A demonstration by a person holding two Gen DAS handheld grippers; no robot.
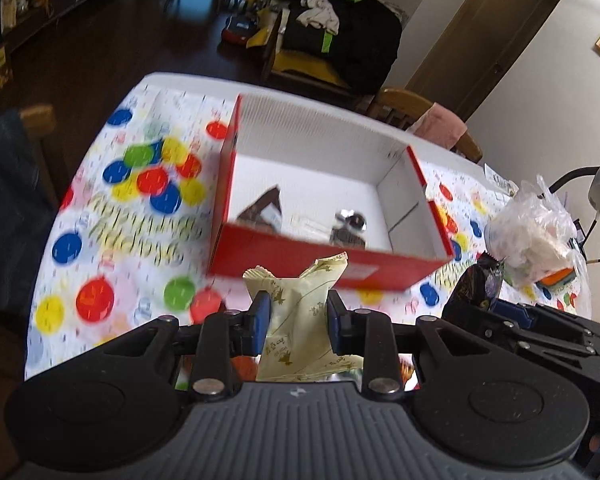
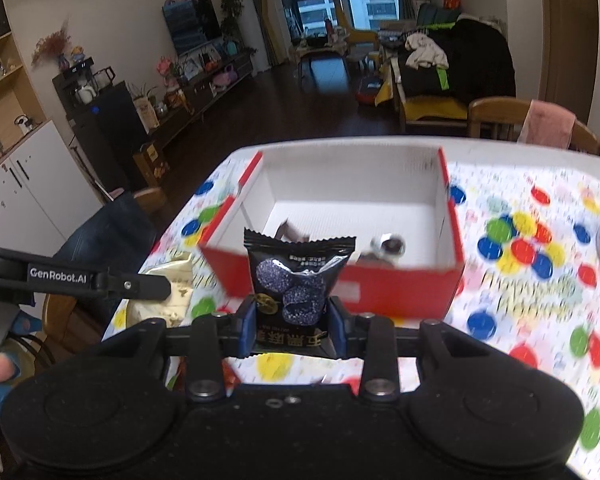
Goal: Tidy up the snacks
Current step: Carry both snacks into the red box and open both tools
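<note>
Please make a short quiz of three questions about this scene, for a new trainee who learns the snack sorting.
1. True or false: the left gripper holds a black snack packet.
2. Multiple choice: where is the black snack packet? A) inside the red box; B) between the pads of the right gripper; C) lying on the tablecloth.
3. Short answer: is the red box empty?

Key
1. False. It holds the pale yellow snack packet.
2. B.
3. No. A few wrapped snacks already lie on its white floor.
</note>
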